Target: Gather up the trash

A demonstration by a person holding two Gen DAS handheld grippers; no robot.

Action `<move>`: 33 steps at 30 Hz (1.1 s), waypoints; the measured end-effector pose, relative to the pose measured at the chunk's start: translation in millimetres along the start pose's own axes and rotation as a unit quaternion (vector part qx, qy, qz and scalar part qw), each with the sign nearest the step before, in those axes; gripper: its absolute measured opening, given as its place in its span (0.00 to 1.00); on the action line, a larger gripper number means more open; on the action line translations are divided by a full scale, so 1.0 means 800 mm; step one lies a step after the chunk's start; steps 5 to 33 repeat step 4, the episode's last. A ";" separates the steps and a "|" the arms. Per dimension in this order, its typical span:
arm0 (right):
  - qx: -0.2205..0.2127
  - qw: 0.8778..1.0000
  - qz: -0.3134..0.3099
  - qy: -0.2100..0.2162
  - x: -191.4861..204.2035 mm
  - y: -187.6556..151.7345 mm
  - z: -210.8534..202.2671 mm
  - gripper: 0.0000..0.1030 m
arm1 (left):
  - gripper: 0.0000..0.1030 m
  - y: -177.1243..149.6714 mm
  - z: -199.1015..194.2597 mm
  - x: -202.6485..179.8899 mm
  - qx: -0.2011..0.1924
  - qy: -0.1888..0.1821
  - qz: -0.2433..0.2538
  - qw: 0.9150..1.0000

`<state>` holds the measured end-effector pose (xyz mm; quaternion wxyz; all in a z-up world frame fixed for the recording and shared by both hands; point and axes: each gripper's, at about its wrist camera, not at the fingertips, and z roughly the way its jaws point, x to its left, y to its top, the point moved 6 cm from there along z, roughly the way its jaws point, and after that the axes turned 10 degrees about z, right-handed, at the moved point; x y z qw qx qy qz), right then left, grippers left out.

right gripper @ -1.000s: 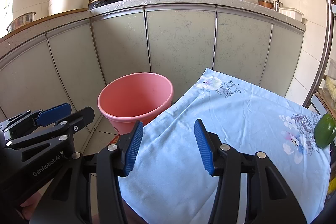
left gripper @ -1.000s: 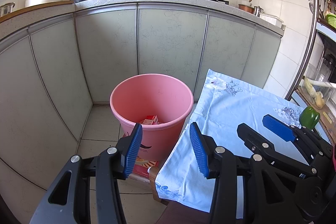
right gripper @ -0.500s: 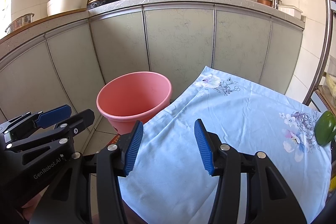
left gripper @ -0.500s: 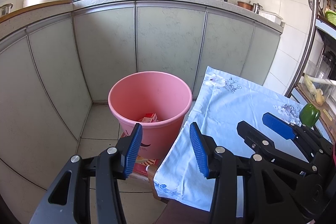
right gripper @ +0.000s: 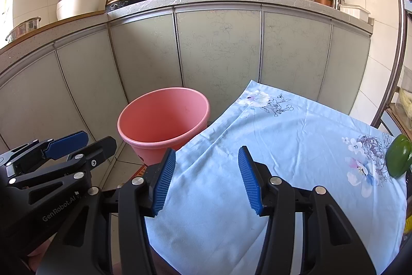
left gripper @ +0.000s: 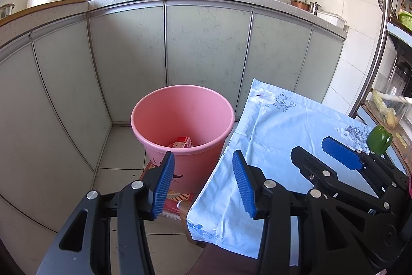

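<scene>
Left gripper [left gripper: 203,181]: open, empty.
Right gripper [right gripper: 206,178]: open, empty.
Carton [left gripper: 183,141] in pink bucket [left gripper: 154,143]: probably light, crushable; pinch flat sides.

The pink bucket [left gripper: 182,117] hides most of the red carton [left gripper: 183,141] inside.
</scene>
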<state>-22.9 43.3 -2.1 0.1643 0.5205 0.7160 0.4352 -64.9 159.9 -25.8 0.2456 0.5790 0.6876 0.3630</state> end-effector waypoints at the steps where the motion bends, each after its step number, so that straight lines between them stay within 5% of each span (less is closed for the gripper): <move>1: 0.000 1.000 0.001 0.000 -0.001 -0.001 0.000 0.50 | 0.45 0.000 0.000 0.000 0.000 0.000 0.001 1.000; 33: 0.000 1.000 0.003 -0.002 0.000 -0.001 0.000 0.50 | 0.45 0.001 0.001 -0.001 0.001 -0.001 0.002 1.000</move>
